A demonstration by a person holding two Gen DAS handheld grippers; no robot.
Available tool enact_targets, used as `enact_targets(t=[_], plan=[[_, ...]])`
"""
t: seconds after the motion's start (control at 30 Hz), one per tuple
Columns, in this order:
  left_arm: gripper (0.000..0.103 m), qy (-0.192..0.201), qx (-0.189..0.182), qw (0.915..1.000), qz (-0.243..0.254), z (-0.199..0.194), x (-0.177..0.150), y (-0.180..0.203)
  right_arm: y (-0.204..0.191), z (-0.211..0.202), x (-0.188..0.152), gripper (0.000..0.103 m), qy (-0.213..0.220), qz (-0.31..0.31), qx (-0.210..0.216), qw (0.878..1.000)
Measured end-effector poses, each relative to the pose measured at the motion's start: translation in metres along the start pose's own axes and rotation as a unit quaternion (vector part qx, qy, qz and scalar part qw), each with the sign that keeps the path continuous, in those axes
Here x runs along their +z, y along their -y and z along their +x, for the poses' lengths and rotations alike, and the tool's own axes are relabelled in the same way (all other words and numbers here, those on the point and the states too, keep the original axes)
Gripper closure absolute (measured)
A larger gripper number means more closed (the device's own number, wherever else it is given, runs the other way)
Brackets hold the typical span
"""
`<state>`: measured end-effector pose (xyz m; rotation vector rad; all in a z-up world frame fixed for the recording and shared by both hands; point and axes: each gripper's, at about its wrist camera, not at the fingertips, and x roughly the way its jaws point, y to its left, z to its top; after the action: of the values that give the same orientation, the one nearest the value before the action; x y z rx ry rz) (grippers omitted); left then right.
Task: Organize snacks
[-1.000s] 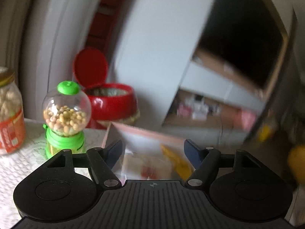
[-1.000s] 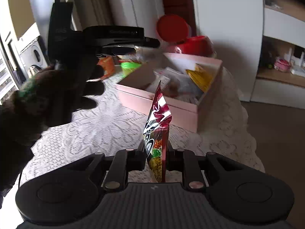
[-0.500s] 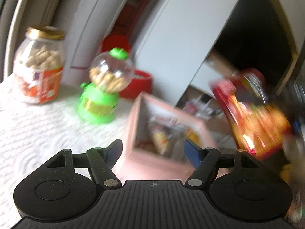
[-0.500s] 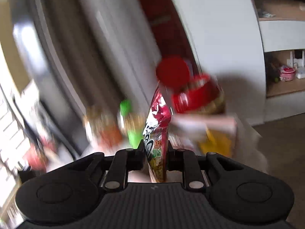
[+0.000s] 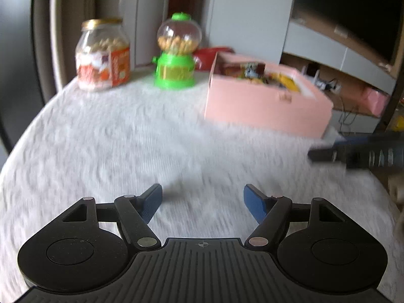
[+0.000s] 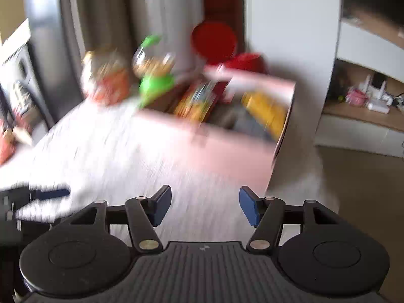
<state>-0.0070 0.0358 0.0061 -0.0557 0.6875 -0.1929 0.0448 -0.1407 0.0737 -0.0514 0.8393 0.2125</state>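
A pink box stands on the white lace tablecloth and holds several snack packets. The right wrist view shows it blurred, with an orange-red packet and a yellow one inside. My left gripper is open and empty, low over the cloth in front of the box. My right gripper is open and empty, back from the box. The right gripper's fingers show at the right edge of the left wrist view.
A glass jar of snacks with an orange label and a green gumball dispenser stand at the back of the table. A red bin with its lid up stands behind. The table edge drops to the floor at right.
My right gripper has opened and no longer holds the red snack packet. Both grippers have pulled back from the box. My left gripper now sits lower over the cloth.
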Motion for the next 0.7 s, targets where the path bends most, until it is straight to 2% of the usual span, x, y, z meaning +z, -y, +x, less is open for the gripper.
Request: enact_targets(t=[0.1,0.17,0.23,0.3,0.33,0.4,0.53,0.7], plan=[[0.025,0.0,0.017,0.9998,0.014,-0.003,-0.008,0.011,-0.008,0.007,-0.023,0.042,-0.023,0.0,0.006,1.0],[0.025,0.001,0.032,0.9994,0.017,-0.002,-0.009,0.016,-0.016,0.002,-0.033,0.037,-0.002,-0.017,-0.026,1.0],[0.024,0.003,0.045,0.9987,0.023,0.001,-0.01,0.02,-0.019,0.003,-0.039,0.016,0.008,-0.017,-0.063,0.998],[0.022,0.004,0.053,0.9982,0.026,0.003,-0.009,0.022,-0.011,0.005,-0.041,0.004,0.009,0.002,-0.087,0.996],[0.022,0.006,0.055,0.9981,0.025,0.002,-0.009,0.023,-0.002,0.007,-0.041,0.001,0.003,0.026,-0.081,0.996],[0.022,0.008,0.057,0.998,0.025,0.002,-0.009,0.024,0.006,0.008,-0.041,0.0,0.006,0.048,-0.071,0.996],[0.022,0.012,0.057,0.9979,0.027,0.005,-0.009,0.025,0.0,0.008,-0.051,0.0,0.034,0.036,-0.092,0.995],[0.021,0.014,0.057,0.9979,0.029,0.008,-0.009,0.024,0.0,0.006,-0.053,0.0,0.04,0.038,-0.094,0.994]])
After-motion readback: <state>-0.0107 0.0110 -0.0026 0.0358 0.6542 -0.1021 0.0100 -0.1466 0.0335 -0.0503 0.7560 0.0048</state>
